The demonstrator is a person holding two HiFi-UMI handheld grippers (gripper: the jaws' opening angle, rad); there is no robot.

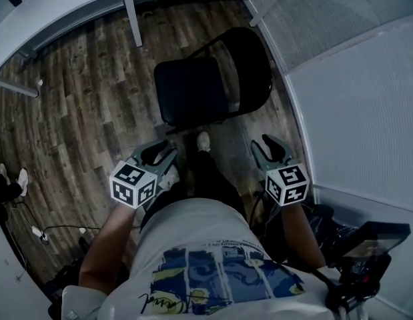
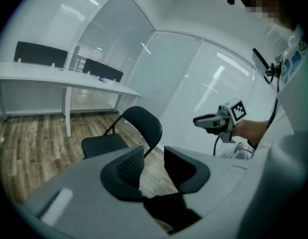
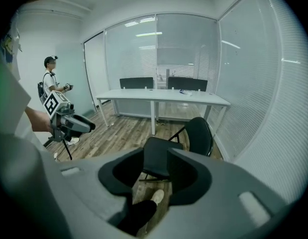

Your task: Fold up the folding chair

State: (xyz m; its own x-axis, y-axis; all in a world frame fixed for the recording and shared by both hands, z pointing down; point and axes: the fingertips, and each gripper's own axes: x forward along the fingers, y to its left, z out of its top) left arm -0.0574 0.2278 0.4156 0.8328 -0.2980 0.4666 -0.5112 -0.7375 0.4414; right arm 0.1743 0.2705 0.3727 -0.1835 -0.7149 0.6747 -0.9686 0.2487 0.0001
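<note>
The folding chair is seen standing open on the wooden floor, its seat level and its backrest upright, so no folding has yet been done. Taken from the chair, the person is placed at the seat's near edge, with one shoe set just short of that edge. The left gripper is held off the seat's near left corner, and the right gripper off the side where the backrest rises; both are near the chair but touch nothing. In the left gripper view the jaws of the left gripper are shown apart with only floor and the person's dark trouser leg in the gap, the chair lying ahead and a little to the left. In the right gripper view the right gripper is likewise parted and empty, and the chair is lined up straight ahead through the gap. The seat-to-backrest line is seen to run away from the person and slant toward the blind-covered wall beside the chair. From this it is judged that the backrest is the nearer part for the right gripper and the seat's front edge for the left, so the seat would have to be swung up toward the backrest along that slanted line.
</note>
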